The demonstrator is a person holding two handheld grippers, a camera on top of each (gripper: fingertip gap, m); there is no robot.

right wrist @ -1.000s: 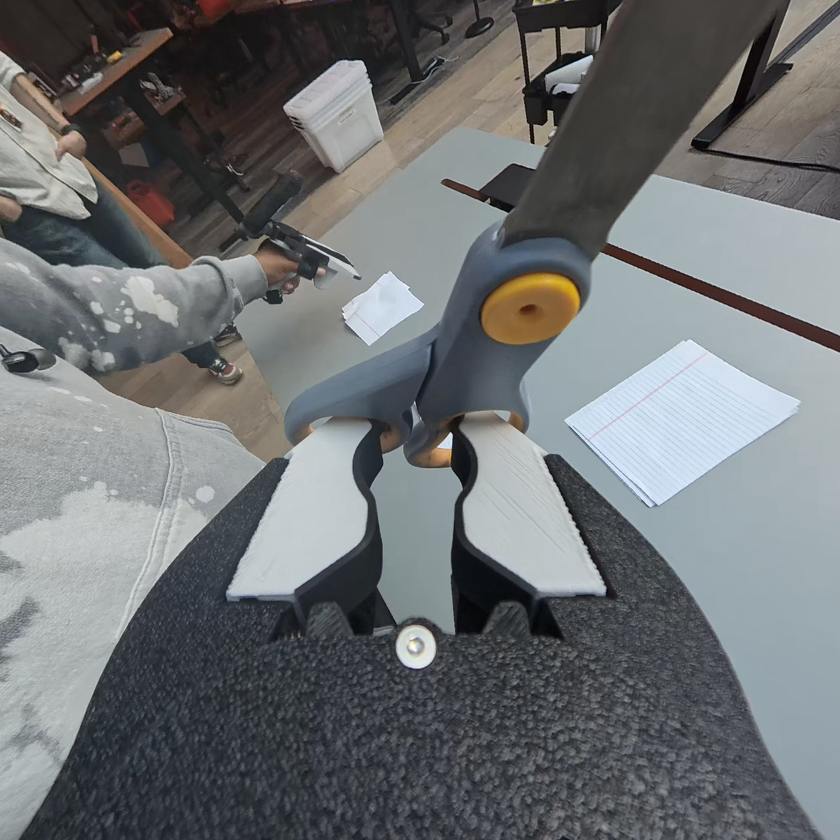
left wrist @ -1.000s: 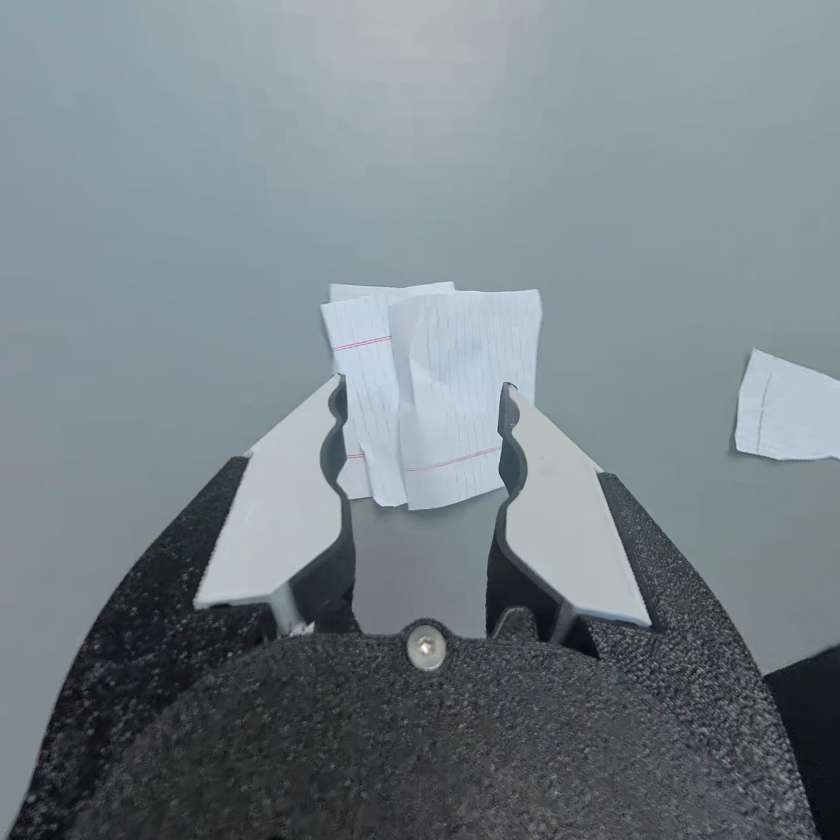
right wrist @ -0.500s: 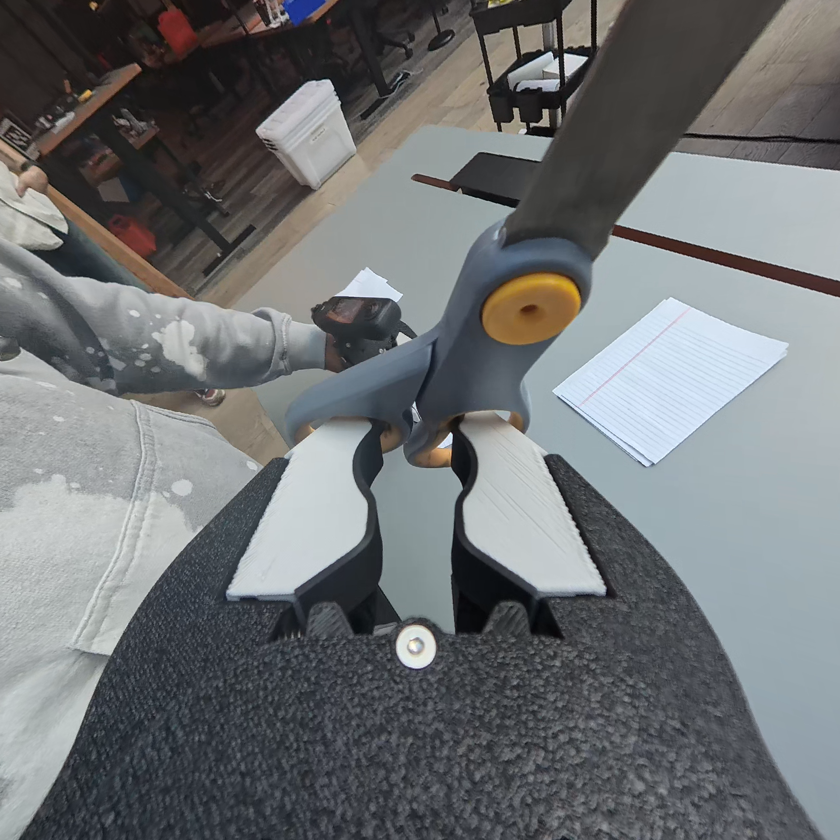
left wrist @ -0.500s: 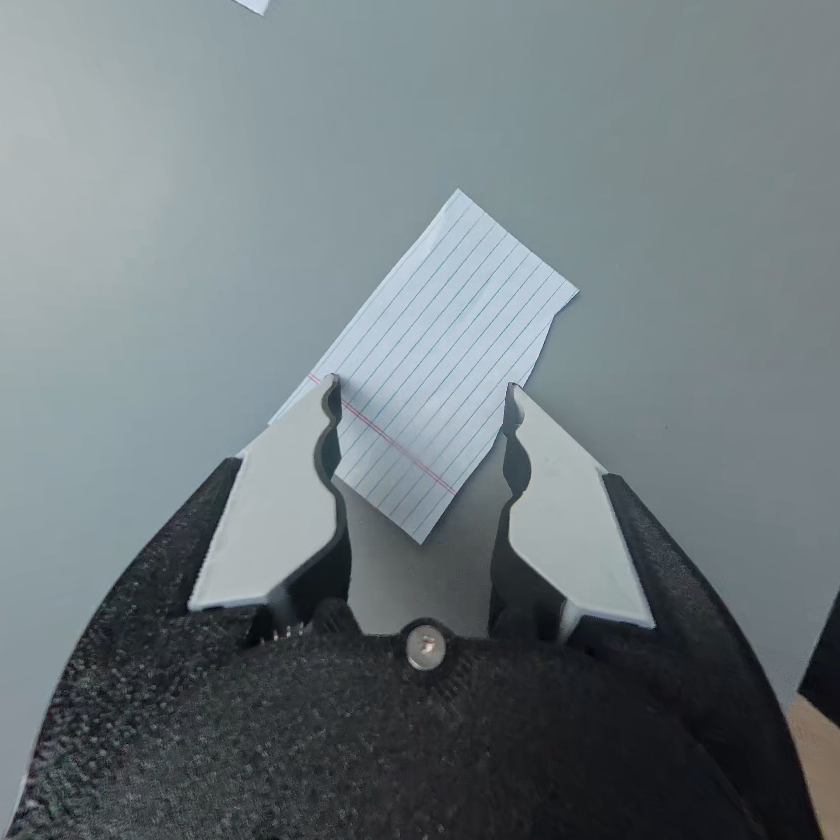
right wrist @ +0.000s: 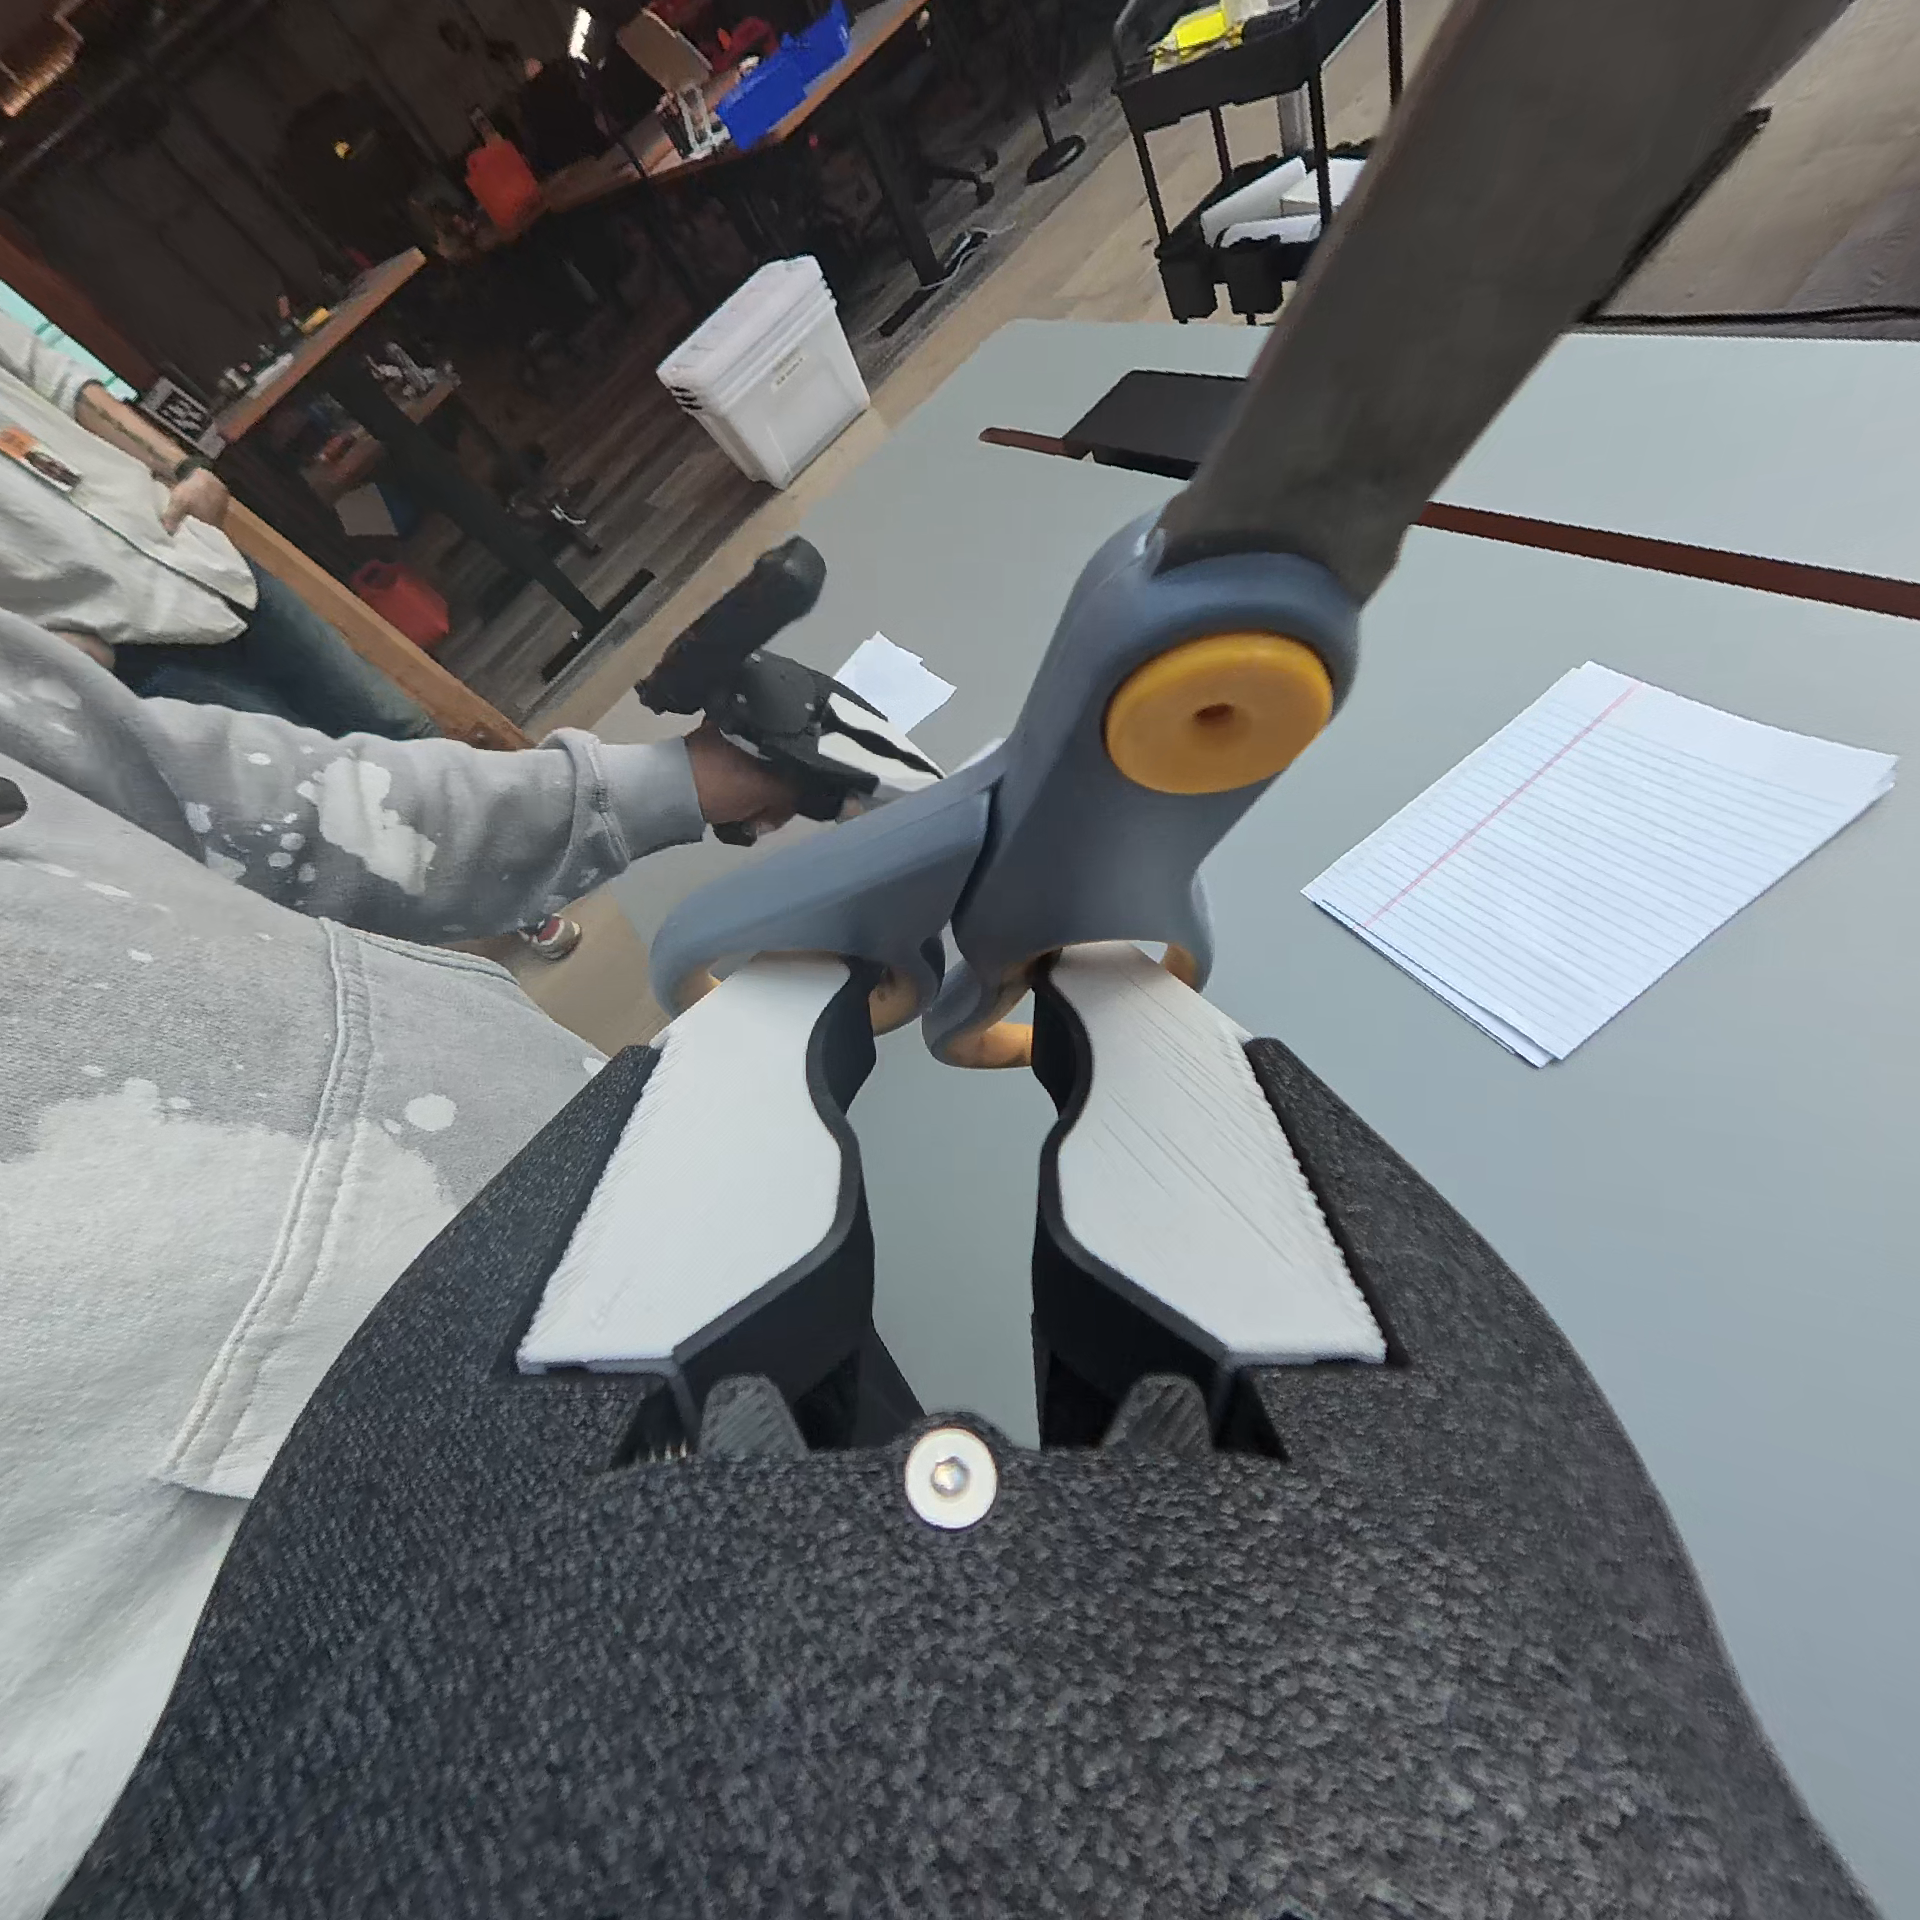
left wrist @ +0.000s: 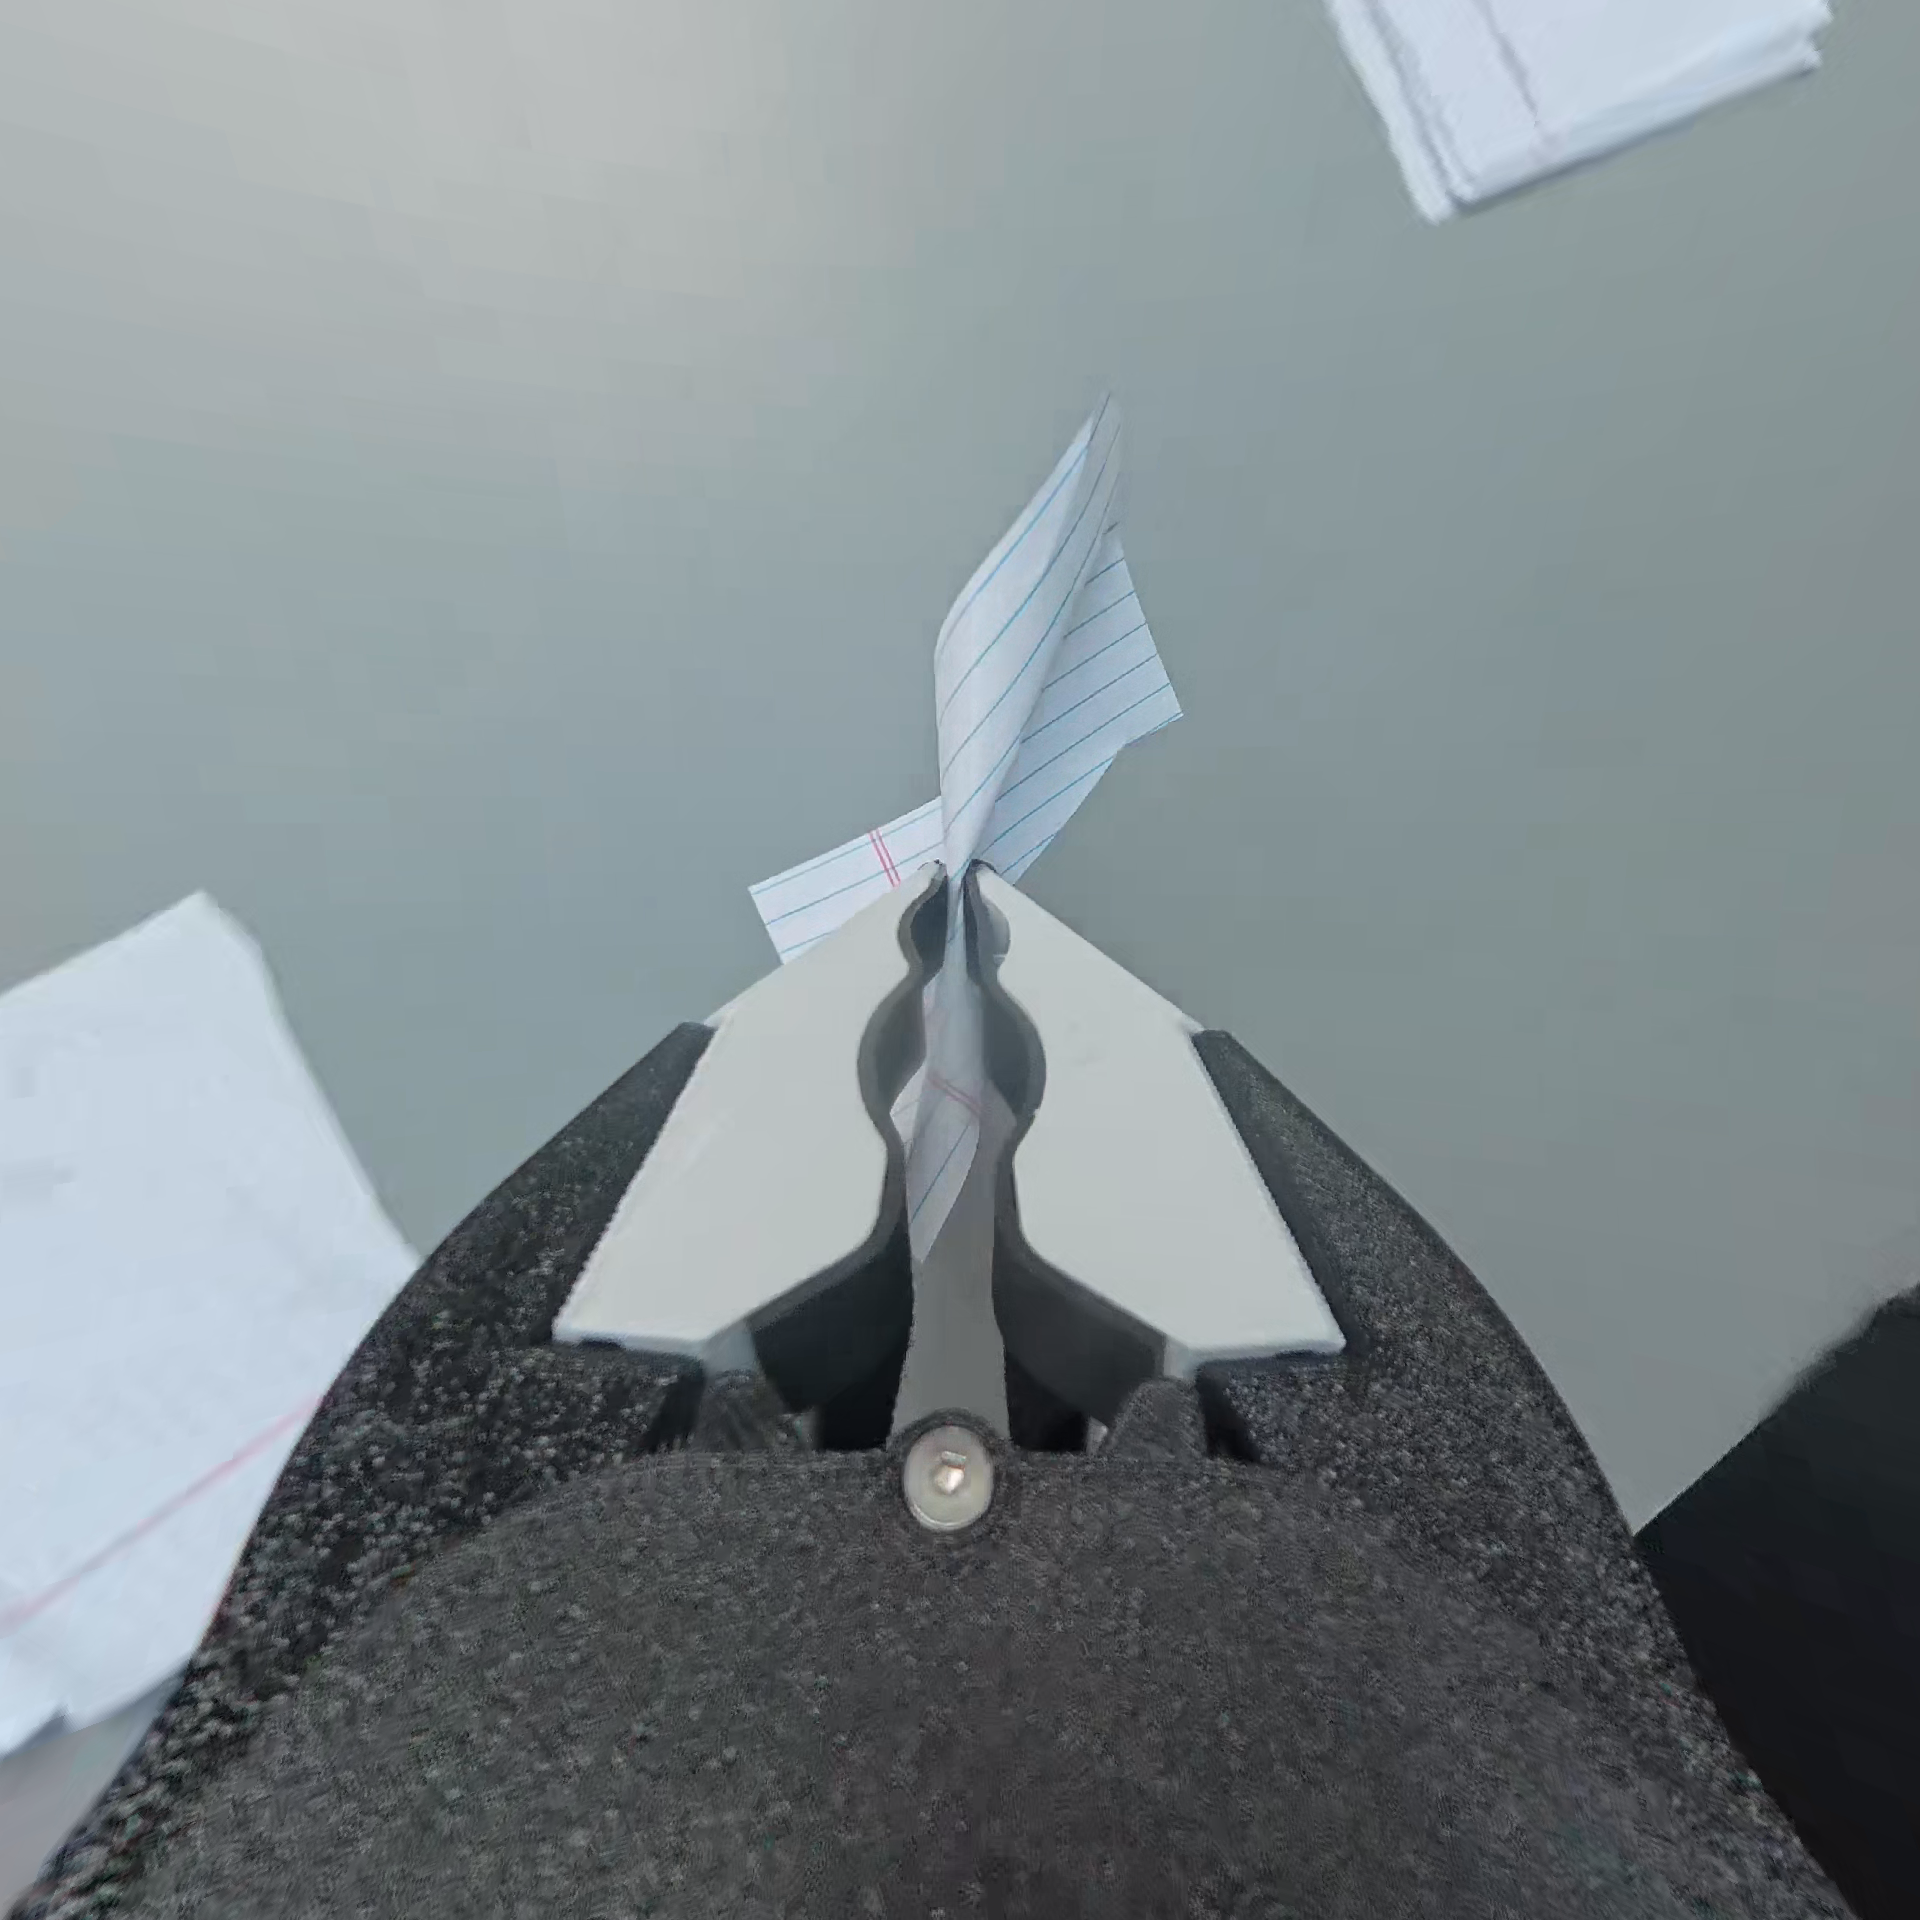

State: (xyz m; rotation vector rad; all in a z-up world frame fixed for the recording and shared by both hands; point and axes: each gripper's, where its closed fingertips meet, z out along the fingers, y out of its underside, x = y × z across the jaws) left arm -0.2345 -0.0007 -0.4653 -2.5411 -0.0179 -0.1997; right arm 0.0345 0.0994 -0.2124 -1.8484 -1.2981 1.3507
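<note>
At your 8 o'clock in the left wrist view, a stack of lined sheets (left wrist: 156,1299) runs off the frame's left edge, near the gripper's body. Your left gripper (left wrist: 958,883) has its fingers pressed together on a scrap of lined paper (left wrist: 1039,686); the scrap twists upward toward 12 o'clock, lifted off the grey table (left wrist: 416,520), with one corner poking out at 10 o'clock of the tips. Bare table lies all around the tips. At 1 o'clock a small pile of cut pieces (left wrist: 1579,83) sits well apart, cut by the top edge.

In the right wrist view, your sleeve (right wrist: 343,831) reaches in from 9 o'clock, with the left gripper (right wrist: 831,727) beyond it, near the table's left edge. Your right gripper (right wrist: 956,987) has each finger inside a handle loop of the grey and orange scissors (right wrist: 1143,779); the fingers stand somewhat apart, and the blade rises to 1 o'clock. At 3 o'clock a paper stack (right wrist: 1600,852) lies flat, with open table between it and the fingers
</note>
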